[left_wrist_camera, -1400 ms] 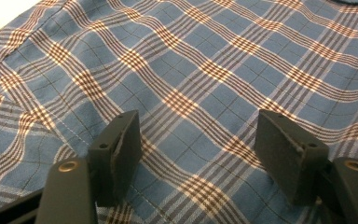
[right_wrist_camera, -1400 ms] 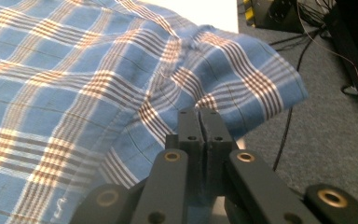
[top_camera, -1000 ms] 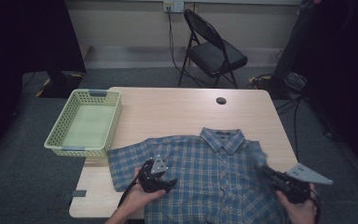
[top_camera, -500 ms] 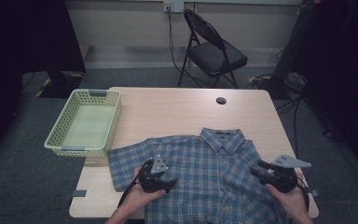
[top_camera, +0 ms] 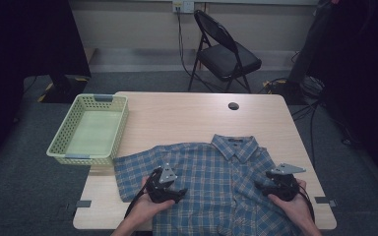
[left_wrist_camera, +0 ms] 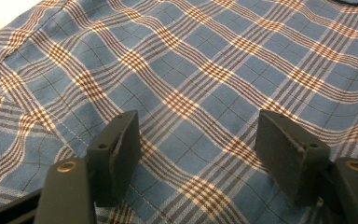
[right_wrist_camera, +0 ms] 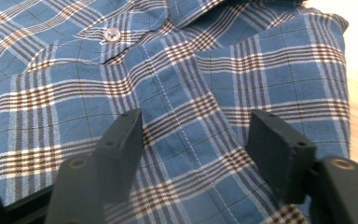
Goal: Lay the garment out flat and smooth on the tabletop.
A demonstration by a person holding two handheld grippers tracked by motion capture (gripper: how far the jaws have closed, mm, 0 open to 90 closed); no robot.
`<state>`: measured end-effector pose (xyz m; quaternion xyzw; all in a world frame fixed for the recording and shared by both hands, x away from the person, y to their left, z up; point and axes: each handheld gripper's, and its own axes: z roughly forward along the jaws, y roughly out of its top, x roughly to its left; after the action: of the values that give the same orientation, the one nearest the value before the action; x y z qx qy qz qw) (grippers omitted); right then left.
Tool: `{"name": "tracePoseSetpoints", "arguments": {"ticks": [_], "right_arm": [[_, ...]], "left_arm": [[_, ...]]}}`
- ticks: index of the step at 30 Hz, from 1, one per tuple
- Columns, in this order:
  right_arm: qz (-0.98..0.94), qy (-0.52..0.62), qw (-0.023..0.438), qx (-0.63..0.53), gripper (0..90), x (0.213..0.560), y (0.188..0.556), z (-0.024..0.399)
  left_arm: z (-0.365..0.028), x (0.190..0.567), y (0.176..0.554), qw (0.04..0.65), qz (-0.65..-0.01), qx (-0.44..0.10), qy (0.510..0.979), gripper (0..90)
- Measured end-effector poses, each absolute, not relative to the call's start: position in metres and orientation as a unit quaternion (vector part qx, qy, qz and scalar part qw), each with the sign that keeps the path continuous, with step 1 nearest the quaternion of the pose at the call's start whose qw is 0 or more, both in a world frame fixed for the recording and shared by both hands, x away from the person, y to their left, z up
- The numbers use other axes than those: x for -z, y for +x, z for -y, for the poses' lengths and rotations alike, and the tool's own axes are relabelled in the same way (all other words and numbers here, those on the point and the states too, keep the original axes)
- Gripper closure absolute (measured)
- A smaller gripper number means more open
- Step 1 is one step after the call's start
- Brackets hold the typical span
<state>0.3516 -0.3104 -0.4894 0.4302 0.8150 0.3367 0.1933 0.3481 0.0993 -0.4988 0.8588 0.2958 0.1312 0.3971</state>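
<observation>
A blue plaid shirt (top_camera: 221, 182) lies flat, collar away from me, on the near half of the wooden table (top_camera: 187, 118). My left gripper (top_camera: 177, 191) rests over the shirt's left front, jaws open, with flat fabric (left_wrist_camera: 191, 84) under them and nothing pinched. My right gripper (top_camera: 262, 186) sits low over the shirt's right side. Its jaws have just been opening and stand apart above the cloth (right_wrist_camera: 186, 93), near a white button (right_wrist_camera: 112, 33) and the shirt's edge. Nothing is held between them.
A pale green plastic basket (top_camera: 91, 129) stands empty at the table's left edge, partly overhanging it. A dark cable hole (top_camera: 233, 105) marks the far side of the tabletop. A black folding chair (top_camera: 224, 54) stands behind the table. Bare wood stretches beyond the collar.
My right hand has come in from the table's right edge, moving left and down onto the shirt. The left hand and the shirt have stayed put.
</observation>
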Motion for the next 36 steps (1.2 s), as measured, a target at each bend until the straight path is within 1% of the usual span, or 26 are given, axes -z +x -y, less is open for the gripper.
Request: {"name": "tracePoseSetpoints", "arguments": {"ticks": [1, 2, 3, 4, 5, 6, 8, 10, 15, 23, 26, 30, 36], "right_arm": [[-0.815, 0.429, 0.194, -0.338, 44.7, 0.489, 0.351, 0.31], [-0.815, 0.425, 0.199, -0.34, 54.0, 0.489, 0.35, 0.31], [-0.816, 0.422, 0.2, -0.341, 59.2, 0.488, 0.349, 0.31], [-0.818, 0.418, 0.2, -0.342, 67.0, 0.488, 0.348, 0.308], [-0.82, 0.413, 0.2, -0.342, 72.5, 0.487, 0.347, 0.308], [-0.82, 0.412, 0.205, -0.34, 76.6, 0.487, 0.346, 0.306], [-0.819, 0.413, 0.208, -0.339, 81.1, 0.485, 0.345, 0.306], [-0.813, 0.418, 0.208, -0.347, 82.6, 0.483, 0.344, 0.308], [-0.797, 0.429, 0.212, -0.369, 82.2, 0.473, 0.341, 0.314], [-0.762, 0.454, 0.238, -0.396, 82.2, 0.453, 0.333, 0.334], [-0.745, 0.466, 0.252, -0.407, 82.4, 0.442, 0.328, 0.346], [-0.721, 0.485, 0.282, -0.406, 82.4, 0.428, 0.319, 0.368], [-0.692, 0.524, 0.309, -0.39, 82.7, 0.425, 0.305, 0.403]], "left_arm": [[-0.099, 0.499, 0.348, 0.397, -0.296, -0.131, 0.859, 30.3], [-0.099, 0.499, 0.348, 0.397, -0.296, -0.131, 0.859, 30.2], [-0.099, 0.499, 0.348, 0.397, -0.296, -0.131, 0.859, 30.1], [-0.099, 0.499, 0.348, 0.397, -0.296, -0.131, 0.859, 30.1], [-0.099, 0.499, 0.348, 0.397, -0.296, -0.131, 0.859, 30.1], [-0.099, 0.499, 0.348, 0.397, -0.296, -0.131, 0.859, 30.1], [-0.099, 0.499, 0.348, 0.397, -0.296, -0.131, 0.859, 30.0], [-0.099, 0.499, 0.348, 0.397, -0.296, -0.131, 0.859, 30.0], [-0.099, 0.499, 0.349, 0.397, -0.296, -0.131, 0.859, 29.8], [-0.099, 0.499, 0.349, 0.397, -0.296, -0.131, 0.859, 29.8], [-0.099, 0.499, 0.349, 0.398, -0.297, -0.131, 0.858, 29.7], [-0.099, 0.499, 0.349, 0.398, -0.297, -0.131, 0.858, 29.5], [-0.099, 0.499, 0.349, 0.397, -0.298, -0.132, 0.858, 29.2]]}}
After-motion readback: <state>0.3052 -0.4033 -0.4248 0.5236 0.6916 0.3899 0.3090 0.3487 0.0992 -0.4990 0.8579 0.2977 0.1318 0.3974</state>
